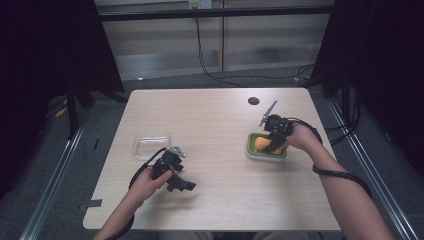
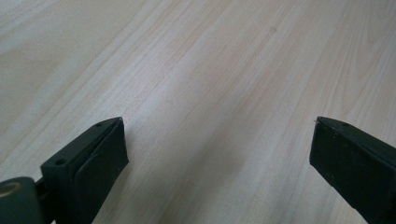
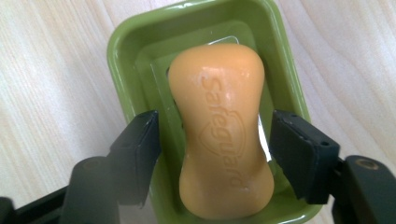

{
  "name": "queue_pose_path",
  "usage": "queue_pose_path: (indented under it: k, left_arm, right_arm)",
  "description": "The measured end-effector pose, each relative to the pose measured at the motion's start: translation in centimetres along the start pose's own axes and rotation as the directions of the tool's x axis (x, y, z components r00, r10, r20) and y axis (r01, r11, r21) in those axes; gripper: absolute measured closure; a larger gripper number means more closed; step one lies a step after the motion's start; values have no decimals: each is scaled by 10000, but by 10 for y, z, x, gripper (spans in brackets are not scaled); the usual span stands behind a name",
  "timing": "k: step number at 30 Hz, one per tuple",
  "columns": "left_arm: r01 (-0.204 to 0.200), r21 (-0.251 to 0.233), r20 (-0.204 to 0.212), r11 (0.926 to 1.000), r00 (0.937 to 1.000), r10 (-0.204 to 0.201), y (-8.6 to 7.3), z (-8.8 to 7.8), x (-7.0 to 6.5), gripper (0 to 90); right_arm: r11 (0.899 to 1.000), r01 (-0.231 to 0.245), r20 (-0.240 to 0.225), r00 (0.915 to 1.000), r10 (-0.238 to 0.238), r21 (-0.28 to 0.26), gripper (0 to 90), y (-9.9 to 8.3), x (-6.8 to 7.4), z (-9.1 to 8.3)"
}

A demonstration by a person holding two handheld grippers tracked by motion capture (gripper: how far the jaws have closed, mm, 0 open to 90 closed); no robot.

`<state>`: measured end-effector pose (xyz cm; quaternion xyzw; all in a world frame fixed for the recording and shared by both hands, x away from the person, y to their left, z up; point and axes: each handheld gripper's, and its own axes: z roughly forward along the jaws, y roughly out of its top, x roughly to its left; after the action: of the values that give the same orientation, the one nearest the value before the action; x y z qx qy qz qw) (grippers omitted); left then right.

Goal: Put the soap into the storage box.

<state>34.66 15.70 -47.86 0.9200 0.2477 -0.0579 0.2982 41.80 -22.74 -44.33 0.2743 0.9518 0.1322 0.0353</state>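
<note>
An orange bar of soap (image 3: 219, 135), stamped "Safeguard", lies lengthwise in a green soap dish (image 3: 122, 60) at the right side of the desk (image 1: 220, 125). My right gripper (image 3: 215, 140) reaches into the dish from above; its jaws stand on either side of the bar's narrow waist with a small gap showing at each pad, so the gripper is open and the soap rests free on the dish's floor. In the high view the same bar of soap (image 1: 261, 144) shows as an orange patch inside the dish (image 1: 255, 151), partly covered by my right gripper (image 1: 274, 145).

My left gripper (image 1: 182, 185) rests well apart from the dish, near the desk's front left. Its jaws are spread wide over bare woodgrain, with nothing between them.

A clear plastic lid or tray (image 1: 151, 145) lies just beyond my left hand (image 1: 147, 181). A small dark round disc (image 1: 254, 100) sits near the far edge of the desk.
</note>
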Motion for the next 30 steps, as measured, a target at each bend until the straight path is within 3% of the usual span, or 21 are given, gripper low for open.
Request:
queue_pose_path:
  k: [2,4,5,6,8,11,14,18,19,22,23,29,30]
  left_arm:
    - [12,6,-21,10000,10000,-12,0,-1,-1,40]
    - [537,-335,65,9980,9985,-535,-2,2,-4,40]
    - [125,-78,41,9999,9999,-125,-2,0,-1,40]
    - [68,14,12,10000,10000,-68,-2,0,-1,40]
    - [35,-41,-21,10000,10000,-35,-3,-1,-1,40]
    - [606,-484,2,9970,9982,-607,-3,0,-5,40]
    - [261,-162,2,9995,9997,-261,-4,-1,-2,40]
    - [182,-162,60,9997,9998,-181,-4,-2,-2,40]
    - [370,-269,-12,9990,9993,-371,-4,-2,-3,40]
    - [-12,-27,-36,10000,10000,12,-4,-4,0,40]
    - [514,-417,5,9978,9987,-514,-5,-2,-4,40]
    - [553,-383,-22,9977,9985,-554,-5,-2,-5,40]
    - [489,-407,-56,9980,9988,-491,-5,-2,-5,40]
  right_arm:
    - [10000,-93,-30,10000,93,-7,319,0,2,-3]
    - [9999,-118,-5,9999,118,-88,311,0,2,-5]
    - [9998,-134,-25,9999,134,-122,309,0,3,-6]
    - [9999,-91,-24,10000,91,-115,305,0,3,-7]
    - [9996,-177,-107,9998,175,-197,305,0,4,-9]
    - [9993,-237,-131,9996,234,-291,300,1,7,-12]
    - [9995,-32,-117,9999,28,-315,297,1,11,-15]
    - [9987,-63,-209,9998,52,-511,292,2,16,-19]
    - [9988,-2,-198,9998,-8,-495,292,2,16,-20]
    - [9986,-16,-227,9997,4,-519,289,2,19,-21]
    - [9987,8,-224,9997,-19,-513,285,1,20,-22]
    - [9976,6,-358,9994,-31,-692,276,1,30,-24]
    - [9973,206,-338,9992,-231,-711,275,0,29,-24]
